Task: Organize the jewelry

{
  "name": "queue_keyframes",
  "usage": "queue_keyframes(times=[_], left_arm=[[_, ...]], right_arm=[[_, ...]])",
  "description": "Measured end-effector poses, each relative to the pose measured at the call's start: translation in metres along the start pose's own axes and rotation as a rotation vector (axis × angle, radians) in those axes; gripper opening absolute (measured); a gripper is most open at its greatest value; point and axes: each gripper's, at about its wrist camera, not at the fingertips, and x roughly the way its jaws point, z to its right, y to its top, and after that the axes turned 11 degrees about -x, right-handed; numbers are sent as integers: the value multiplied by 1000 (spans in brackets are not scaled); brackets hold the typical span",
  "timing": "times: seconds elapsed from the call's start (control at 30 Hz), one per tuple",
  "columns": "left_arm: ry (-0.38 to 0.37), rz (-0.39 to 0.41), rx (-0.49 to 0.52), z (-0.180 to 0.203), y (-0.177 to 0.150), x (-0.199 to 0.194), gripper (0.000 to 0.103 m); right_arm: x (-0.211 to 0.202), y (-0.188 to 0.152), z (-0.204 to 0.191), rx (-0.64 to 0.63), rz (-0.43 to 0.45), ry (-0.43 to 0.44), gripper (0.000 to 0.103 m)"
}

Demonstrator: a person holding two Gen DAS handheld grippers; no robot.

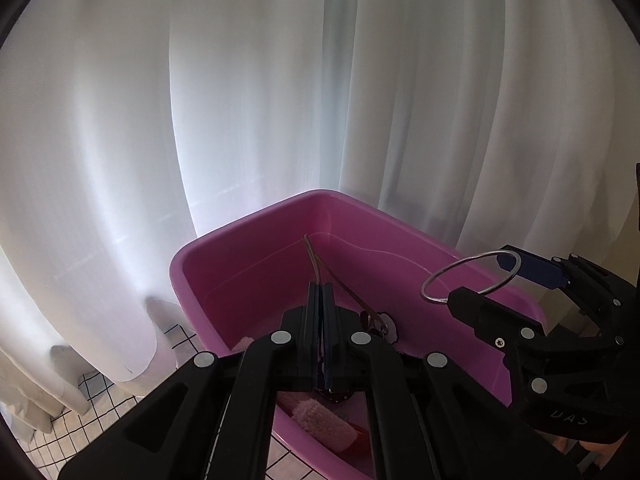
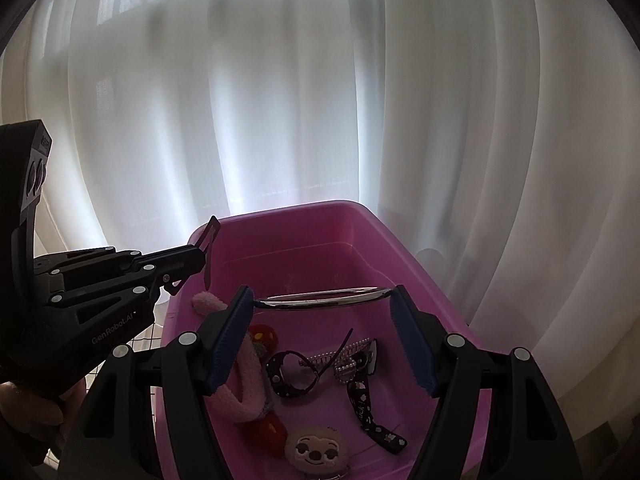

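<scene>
The right hand-held gripper (image 2: pixel 324 336) spans a silver bangle (image 2: pixel 324 296) between its blue pads (image 2: pixel 228 340), above the middle of the pink tub (image 2: pixel 304 216). Held only at two rim points, the smooth ring could, I judge, twist or slip out. The left hand-held gripper (image 1: pixel 320 300) is clenched on a thin brown hair clip (image 1: pixel 316 258) over the tub's left edge; it may hook the bangle or drop outside. "GenRobot.AI" reads on the left gripper's body; a black strap (image 2: pixel 362 396) shows "uck".
</scene>
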Motion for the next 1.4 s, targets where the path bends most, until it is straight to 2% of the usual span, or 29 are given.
queue_keyframes(times=[0.27, 0.33, 0.37, 0.4, 0.47, 0.7, 0.9, 1.03, 1.13, 1.4], left_arm=[[29, -92, -24, 15, 0, 27, 3], [37, -118, -46, 14, 2, 36, 7], [42, -126, -55, 14, 1, 38, 16], [50, -126, -62, 14, 1, 38, 29], [69, -109, -74, 13, -1, 34, 50], [156, -95, -117, 8, 2, 25, 79], [265, -108, -184, 0, 2, 19, 91], [317, -138, -173, 4, 2, 20, 94], [337, -157, -153, 9, 0, 19, 95], [375, -176, -191, 6, -3, 10, 95]], right_arm=[[15, -3, 20, 40, -76, 17, 68], [20, -4, 25, 61, -106, 25, 69], [20, -5, 28, 73, -115, 22, 69], [22, -6, 32, 88, -121, 31, 69], [23, -7, 38, 119, -133, 45, 69], [17, -6, 44, 134, -127, 32, 69], [13, -3, 41, 134, -135, 27, 69], [7, 0, 37, 131, -132, 28, 70], [7, 2, 33, 123, -132, 32, 69], [3, 3, 28, 119, -136, 36, 69]])
